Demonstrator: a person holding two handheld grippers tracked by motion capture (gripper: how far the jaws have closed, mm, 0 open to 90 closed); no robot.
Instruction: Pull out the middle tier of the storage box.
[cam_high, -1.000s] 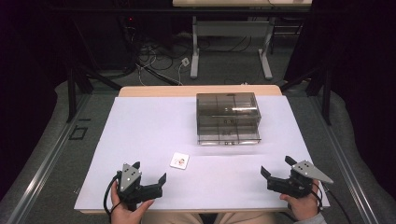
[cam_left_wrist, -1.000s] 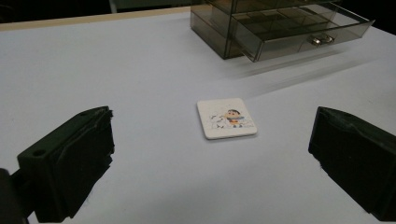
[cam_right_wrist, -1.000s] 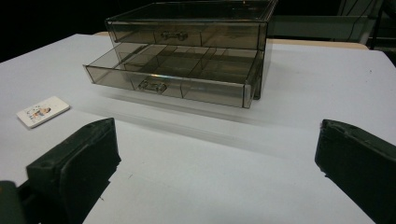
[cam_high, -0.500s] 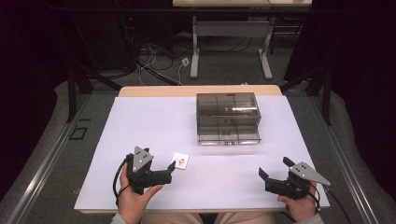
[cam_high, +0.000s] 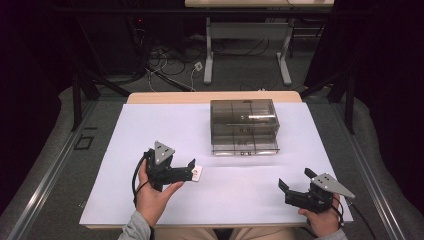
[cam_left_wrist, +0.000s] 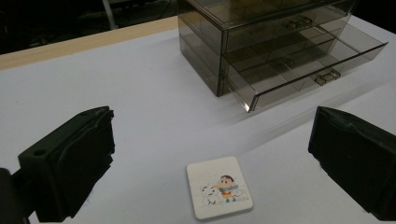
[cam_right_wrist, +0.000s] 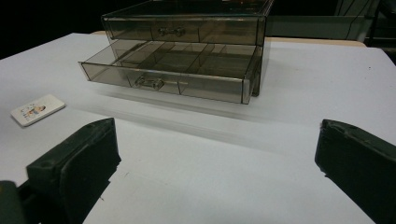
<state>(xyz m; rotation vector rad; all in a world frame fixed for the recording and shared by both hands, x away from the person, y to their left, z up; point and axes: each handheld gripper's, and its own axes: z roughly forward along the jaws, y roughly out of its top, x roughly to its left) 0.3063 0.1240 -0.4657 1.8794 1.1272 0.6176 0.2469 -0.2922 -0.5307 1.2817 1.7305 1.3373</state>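
1. High view: the left claw (cam_high: 191, 170), held wide apart and empty, is set around a small white card (cam_high: 197, 173) near the bench's (cam_high: 150, 125) front edge.
2. A cartoon figure is printed on the card; no writing can be read.
3. The right claw (cam_high: 295, 186) is spread wide, empty, by the front right corner.

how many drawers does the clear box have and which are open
2, stacked. The top drawer is shut; the bottom drawer beneath it is pulled out toward the person. The box is smoky, so a further one could be hard to see.
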